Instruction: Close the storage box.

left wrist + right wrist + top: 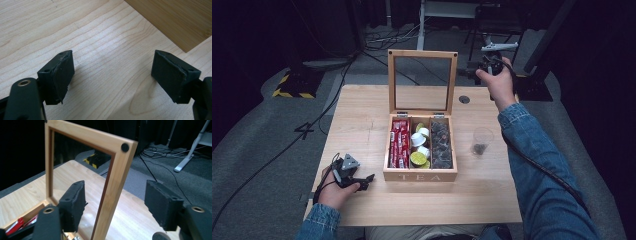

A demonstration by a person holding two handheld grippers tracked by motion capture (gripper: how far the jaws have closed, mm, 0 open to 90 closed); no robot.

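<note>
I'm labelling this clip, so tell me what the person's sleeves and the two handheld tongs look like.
Both sleeves are blue denim. The left tongs are black, with a grey three-cornered plate on top and a black cable trailing away. The right tongs are black too, with a pale grey plate. Their jaws end in blocky black pads with rough edges.

"TEA" in pale caps on front wall of wooden box (pixel 420 177), facing viewer. Red packets (pixel 399 142) in left compartment carry print, too small to read. No other legible text anywhere.
</note>
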